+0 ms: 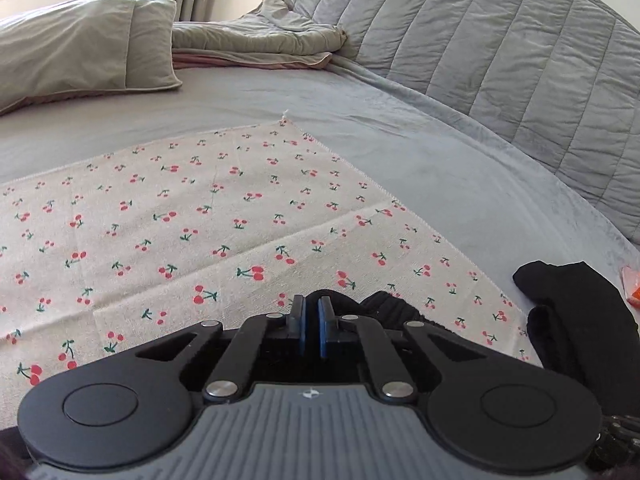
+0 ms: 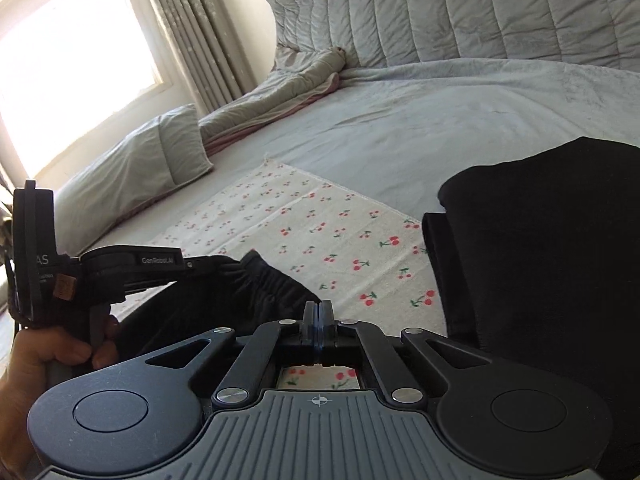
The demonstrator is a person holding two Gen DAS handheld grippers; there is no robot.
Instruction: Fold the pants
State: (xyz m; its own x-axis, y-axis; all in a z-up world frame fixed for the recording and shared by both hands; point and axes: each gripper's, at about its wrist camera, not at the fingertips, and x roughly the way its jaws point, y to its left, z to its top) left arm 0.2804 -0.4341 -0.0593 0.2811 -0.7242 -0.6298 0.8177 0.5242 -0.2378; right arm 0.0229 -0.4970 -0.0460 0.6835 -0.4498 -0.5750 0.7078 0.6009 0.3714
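The black pants (image 2: 540,264) hang lifted over a cherry-print cloth (image 1: 200,220) on the bed. My left gripper (image 1: 312,304) is shut on the elastic waistband (image 1: 384,312) of the pants; it also shows at the left of the right wrist view (image 2: 228,262), gripping the gathered waistband (image 2: 264,280). My right gripper (image 2: 319,308) is shut on the same waistband edge, a little to the right of the left one. A folded bulk of the pants rises at the right, and shows in the left wrist view (image 1: 572,312) too.
A grey pillow (image 1: 80,44) lies at the far left. A rumpled grey quilt (image 1: 260,36) lies at the head of the bed. A quilted grey headboard (image 1: 500,40) runs along the right. A small orange object (image 1: 632,288) lies at the right edge.
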